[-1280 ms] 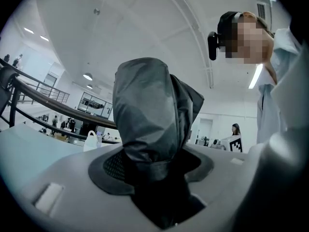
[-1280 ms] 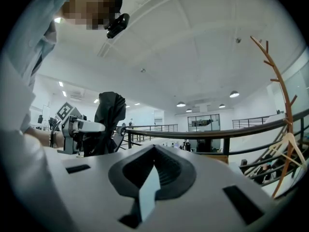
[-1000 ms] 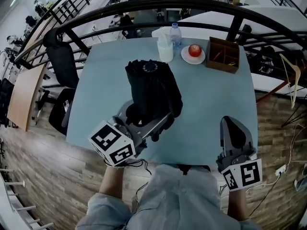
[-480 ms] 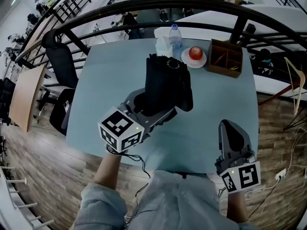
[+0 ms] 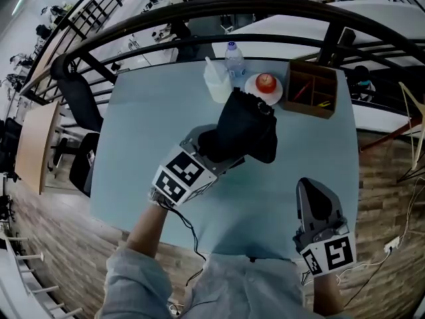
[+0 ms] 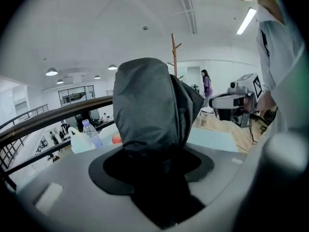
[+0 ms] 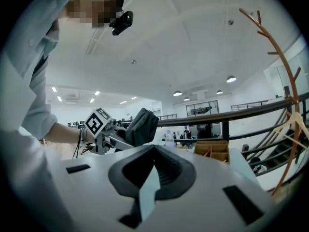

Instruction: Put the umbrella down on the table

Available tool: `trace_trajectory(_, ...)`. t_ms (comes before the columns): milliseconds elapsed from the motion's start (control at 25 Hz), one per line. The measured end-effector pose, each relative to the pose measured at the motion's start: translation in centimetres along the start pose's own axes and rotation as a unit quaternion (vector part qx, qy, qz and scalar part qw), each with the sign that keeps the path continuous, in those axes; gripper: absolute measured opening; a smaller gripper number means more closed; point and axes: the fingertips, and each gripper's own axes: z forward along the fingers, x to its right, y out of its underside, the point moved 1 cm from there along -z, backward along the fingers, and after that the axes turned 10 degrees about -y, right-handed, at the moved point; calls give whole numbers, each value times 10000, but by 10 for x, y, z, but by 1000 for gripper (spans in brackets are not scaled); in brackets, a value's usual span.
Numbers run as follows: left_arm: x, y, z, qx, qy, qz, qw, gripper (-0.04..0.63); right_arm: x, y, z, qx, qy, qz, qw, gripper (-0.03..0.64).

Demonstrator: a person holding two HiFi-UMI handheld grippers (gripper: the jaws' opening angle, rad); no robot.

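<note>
Two hand-held grippers are working over a pale blue-grey square table (image 5: 153,125), seen from beside the person holding them. At far left, a black office chair (image 5: 74,92) is standing against the table's edge. The left gripper (image 5: 216,153), with its marker cube toward the person, is clamping its widely spread jaws on the lower end of a black folded fabric umbrella (image 5: 247,121). It is holding the bundle tilted over the middle of the table, the free end leaning toward the far edge. Whether the fabric is touching the tabletop cannot be told. Along that far edge a white plastic jug (image 5: 216,84) is standing just beside a clear water bottle with a blue cap (image 5: 233,57). Next a red apple (image 5: 265,82) is sitting on a small white plate (image 5: 253,88). Beyond it is standing a brown wooden box with compartments (image 5: 311,88). At right, the right gripper (image 5: 313,191) is hovering near the table's near edge, well apart from the umbrella. Its jaws are resting together with nothing between them.
</note>
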Motion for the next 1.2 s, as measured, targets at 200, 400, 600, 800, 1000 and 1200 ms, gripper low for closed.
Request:
trace_trajectory(200,-7,18,42,-506,134,495,9974,259,18,10,7,-80,-18,134,9999,-5)
trace_trajectory(400,-16,44,81,-1043,231,820,9909,259,35,20,14,-153,-44,251,9996,-5)
trace_trajectory(600,-21,66,114,-1541,339,1154,9807,259,47,28,18,-216,-95,369,9990,-5)
trace_trajectory(800,-27,87,144,-1987,461,1629,9653,261,59,38,21,-258,-127,499,9983,-5)
trace_trajectory(1000,-31,99,170,-2273,524,2225,9466,261,72,49,21,-325,-76,630,9975,-5)
trace_trajectory(1200,-32,116,193,-2499,701,2471,9336,261,78,57,21,-398,5,712,9967,-5)
